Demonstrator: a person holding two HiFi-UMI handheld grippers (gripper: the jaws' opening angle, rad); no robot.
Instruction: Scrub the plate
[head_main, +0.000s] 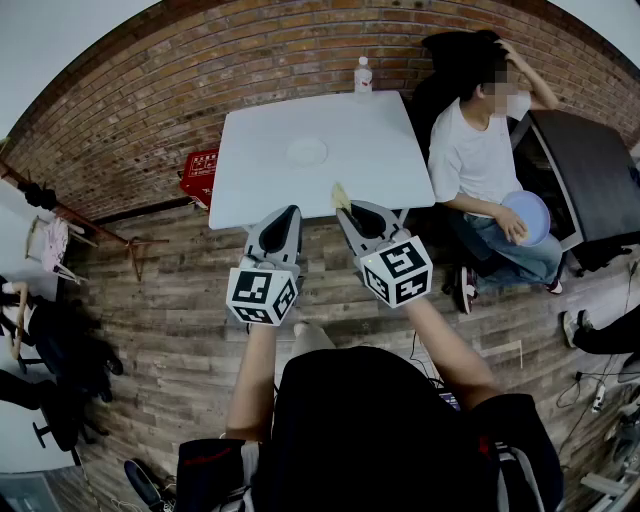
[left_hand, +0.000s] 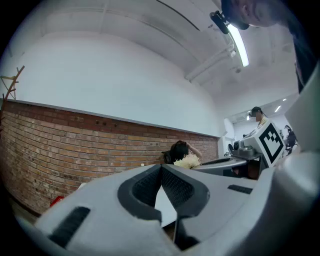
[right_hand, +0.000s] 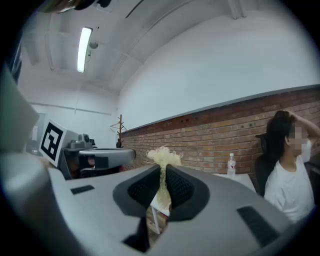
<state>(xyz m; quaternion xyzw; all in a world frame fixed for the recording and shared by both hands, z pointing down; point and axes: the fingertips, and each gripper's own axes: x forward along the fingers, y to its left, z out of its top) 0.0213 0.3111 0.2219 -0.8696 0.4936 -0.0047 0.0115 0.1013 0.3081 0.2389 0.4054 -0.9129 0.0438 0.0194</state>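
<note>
A white plate (head_main: 307, 152) lies near the middle of the white table (head_main: 375, 140). Both grippers hover level in front of the table's near edge, short of the plate. My right gripper (head_main: 346, 208) (right_hand: 163, 170) is shut on a pale yellow scrubber (head_main: 340, 194) (right_hand: 162, 156), whose frayed tuft sticks out past the tips. My left gripper (head_main: 291, 211) (left_hand: 161, 168) is shut with nothing between its jaws. In the left gripper view the scrubber (left_hand: 187, 160) shows to the right. The plate is hidden in both gripper views.
A water bottle (head_main: 363, 74) (right_hand: 231, 165) stands at the table's far edge by the brick wall. A person (head_main: 480, 150) (right_hand: 287, 170) sits at the table's right with a blue dish (head_main: 528, 217). A red crate (head_main: 200, 175) sits on the floor at the left.
</note>
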